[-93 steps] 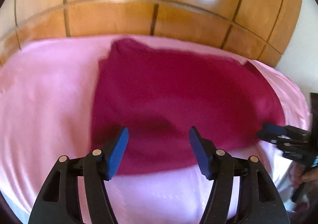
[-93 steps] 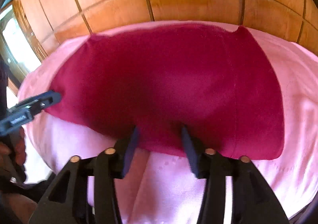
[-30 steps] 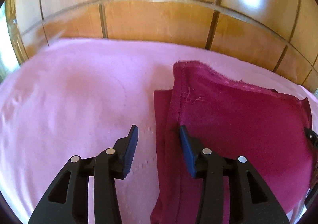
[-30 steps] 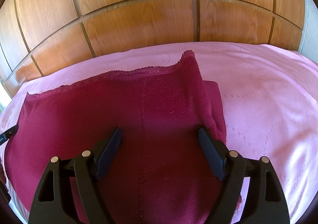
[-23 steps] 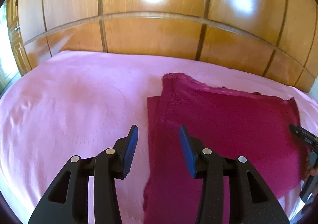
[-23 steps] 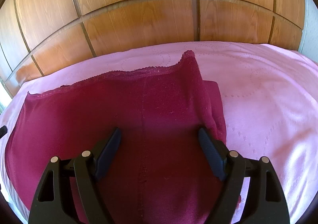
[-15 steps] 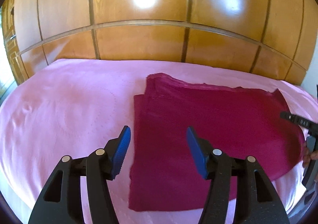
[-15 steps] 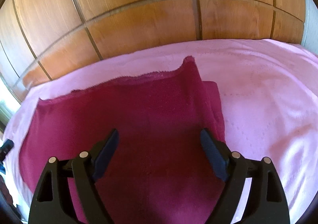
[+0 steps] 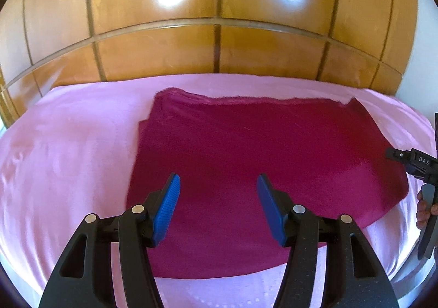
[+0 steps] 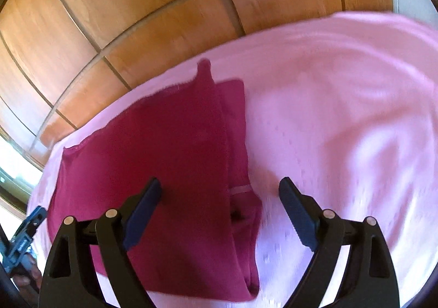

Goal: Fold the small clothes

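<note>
A magenta cloth (image 9: pixel 260 160) lies folded flat on the pink bedsheet (image 9: pixel 68 149); a narrower under-layer shows along its left edge. My left gripper (image 9: pixel 217 183) hovers over the cloth's near-left part, open, with nothing between its blue pads (image 9: pixel 168 198). In the right wrist view the same cloth (image 10: pixel 153 160) fills the left half, its folded right edge running down between the jaws. My right gripper (image 10: pixel 220 187) is above that edge, its jaws opening and clear of the fabric. Each gripper appears at the edge of the other's view: the right gripper (image 9: pixel 410 161) and the left gripper (image 10: pixel 27 226).
Wooden panelled doors (image 9: pixel 219 42) stand right behind the bed. The pink sheet (image 10: pixel 342 122) spreads bare to the cloth's right and left. A hand (image 9: pixel 424 206) on the right gripper shows at the bed's right edge. Bright window light (image 10: pixel 11 168) comes in at far left.
The cloth, spread wide three seconds ago, now lies folded over. Both grippers have drawn back from it; the left jaws widened. The right view swung right, showing more bare sheet.
</note>
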The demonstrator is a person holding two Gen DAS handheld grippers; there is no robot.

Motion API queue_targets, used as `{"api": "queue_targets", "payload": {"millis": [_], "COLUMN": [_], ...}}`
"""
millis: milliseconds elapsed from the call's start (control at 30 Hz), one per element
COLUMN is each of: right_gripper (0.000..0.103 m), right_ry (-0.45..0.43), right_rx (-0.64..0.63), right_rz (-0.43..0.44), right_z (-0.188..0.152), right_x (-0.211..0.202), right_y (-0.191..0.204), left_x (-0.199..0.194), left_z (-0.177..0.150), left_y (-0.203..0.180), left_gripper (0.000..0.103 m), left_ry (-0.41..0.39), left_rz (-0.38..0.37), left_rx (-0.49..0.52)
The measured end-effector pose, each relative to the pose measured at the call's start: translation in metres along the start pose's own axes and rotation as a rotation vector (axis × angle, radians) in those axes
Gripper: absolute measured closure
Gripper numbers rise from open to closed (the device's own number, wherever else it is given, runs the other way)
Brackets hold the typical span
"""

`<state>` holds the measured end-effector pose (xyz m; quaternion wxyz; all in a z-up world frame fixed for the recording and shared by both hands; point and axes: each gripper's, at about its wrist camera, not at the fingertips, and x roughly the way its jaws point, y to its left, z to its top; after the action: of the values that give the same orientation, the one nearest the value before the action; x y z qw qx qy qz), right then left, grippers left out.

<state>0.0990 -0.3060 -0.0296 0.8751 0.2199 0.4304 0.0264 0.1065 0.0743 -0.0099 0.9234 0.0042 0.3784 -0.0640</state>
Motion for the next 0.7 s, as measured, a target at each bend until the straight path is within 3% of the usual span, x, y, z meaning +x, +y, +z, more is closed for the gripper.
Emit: {"api": "queue_targets", "payload": {"millis": [133, 233, 433, 500, 700], "right_gripper": [0.018, 0.028, 0.058, 0.079, 0.086], "right_ry": [0.02, 0.051, 0.12, 0.14, 0.123], "right_rx": [0.013, 0.002, -0.031, -0.043, -0.108], "right_rz": [0.06, 0.081, 0.113, 0.137, 0.21], "right_z": [-0.008, -0.011, -0.009, -0.007, 0.005], "right_x": [-0.003, -0.002, 0.002, 0.003, -0.016], "right_y": [-0.001, 0.003, 0.012, 0.02, 0.051], "left_x": [0.012, 0.025, 0.044, 0.049, 0.054], "left_z": [-0.003, -0.006, -0.009, -0.008, -0.008], "left_y": [-0.007, -0.011, -0.009, -0.007, 0.005], "left_gripper": [0.045, 0.045, 0.045, 0.045, 0.045], "left_ry": [0.04, 0.082, 0.129, 0.138, 0.151], "left_rz": [-0.041, -0.079, -0.125, -0.142, -0.223], "left_rx": [0.005, -0.005, -0.017, -0.023, -0.066]}}
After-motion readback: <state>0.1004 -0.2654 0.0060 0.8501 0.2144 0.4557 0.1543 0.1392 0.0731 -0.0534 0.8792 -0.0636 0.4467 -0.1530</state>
